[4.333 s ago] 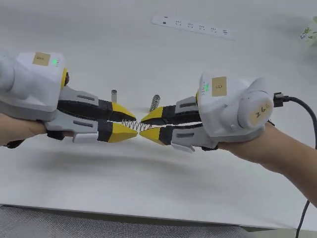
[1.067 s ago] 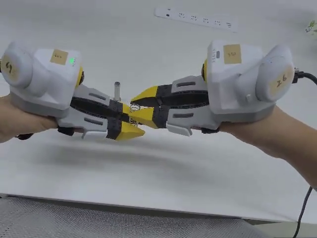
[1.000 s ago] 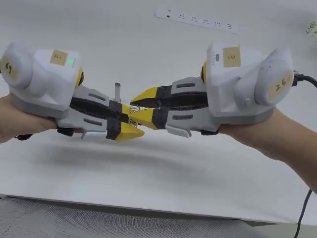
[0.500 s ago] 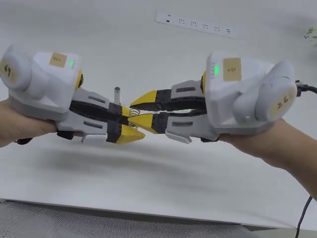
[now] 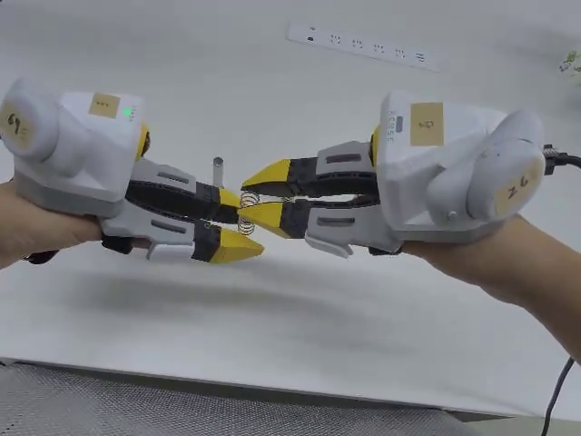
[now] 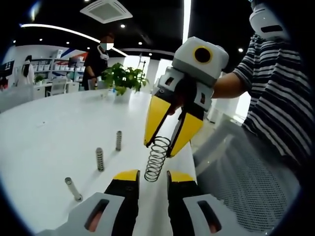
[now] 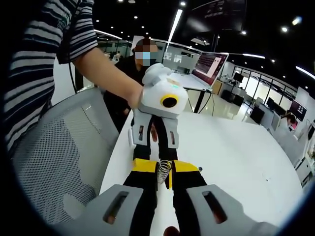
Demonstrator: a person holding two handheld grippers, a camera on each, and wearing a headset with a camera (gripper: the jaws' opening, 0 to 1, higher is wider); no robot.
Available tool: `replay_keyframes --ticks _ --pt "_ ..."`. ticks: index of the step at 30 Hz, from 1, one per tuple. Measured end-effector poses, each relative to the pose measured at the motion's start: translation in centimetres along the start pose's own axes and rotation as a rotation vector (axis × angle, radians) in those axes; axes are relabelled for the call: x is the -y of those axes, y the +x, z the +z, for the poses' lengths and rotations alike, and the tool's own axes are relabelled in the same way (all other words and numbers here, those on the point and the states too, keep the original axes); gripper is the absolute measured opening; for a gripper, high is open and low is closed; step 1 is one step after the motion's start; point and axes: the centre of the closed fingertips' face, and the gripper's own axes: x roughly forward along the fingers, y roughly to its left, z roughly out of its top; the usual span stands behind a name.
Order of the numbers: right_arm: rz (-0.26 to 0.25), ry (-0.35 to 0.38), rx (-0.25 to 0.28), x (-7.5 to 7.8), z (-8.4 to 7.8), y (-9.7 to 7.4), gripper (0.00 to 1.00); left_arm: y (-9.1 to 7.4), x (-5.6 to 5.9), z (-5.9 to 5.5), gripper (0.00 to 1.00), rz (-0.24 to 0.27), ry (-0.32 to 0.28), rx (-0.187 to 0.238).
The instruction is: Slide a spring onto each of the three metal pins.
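A small steel spring (image 6: 156, 160) stands nearly upright between the two grippers, above the white table (image 5: 300, 309). My right gripper (image 6: 159, 147) is shut on its upper end; its own view shows the coil (image 7: 163, 173) pinched between the yellow tips. My left gripper (image 6: 153, 174) is open, with the spring's lower end loose in the gap between its tips. In the head view the grippers meet tip to tip, left gripper (image 5: 245, 221) just below right gripper (image 5: 243, 200). Behind them stand three pins: one bare (image 6: 72, 188), two carrying springs (image 6: 100, 159) (image 6: 118, 140).
A white power strip (image 5: 368, 45) lies at the far side of the table. A mesh chair (image 5: 182, 409) sits at the near edge, and a cable (image 5: 563, 391) hangs at the right. A potted plant (image 6: 123, 78) and people are in the background.
Four seconds ago the spring was stretched level between both grippers. The right gripper has since moved left over the left gripper's tips and the spring stands upright. Little has moved in the last half second.
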Motion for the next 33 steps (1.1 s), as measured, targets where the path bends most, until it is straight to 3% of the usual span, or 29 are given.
replay_keyframes --ticks 9,20,33 --pt "-0.004 -0.003 0.001 0.1 -0.1 0.1 0.08 -1.0 -0.4 -0.6 0.25 0.031 -0.029 -0.003" --pt "-0.032 -0.005 -0.01 0.8 -0.6 0.0 0.08 -3.2 -1.8 -0.9 0.4 0.119 -0.056 0.022" --pt "-0.056 -0.012 -0.018 1.3 -1.2 0.0 0.08 -5.6 -3.8 -1.2 0.75 0.26 -0.079 0.068"
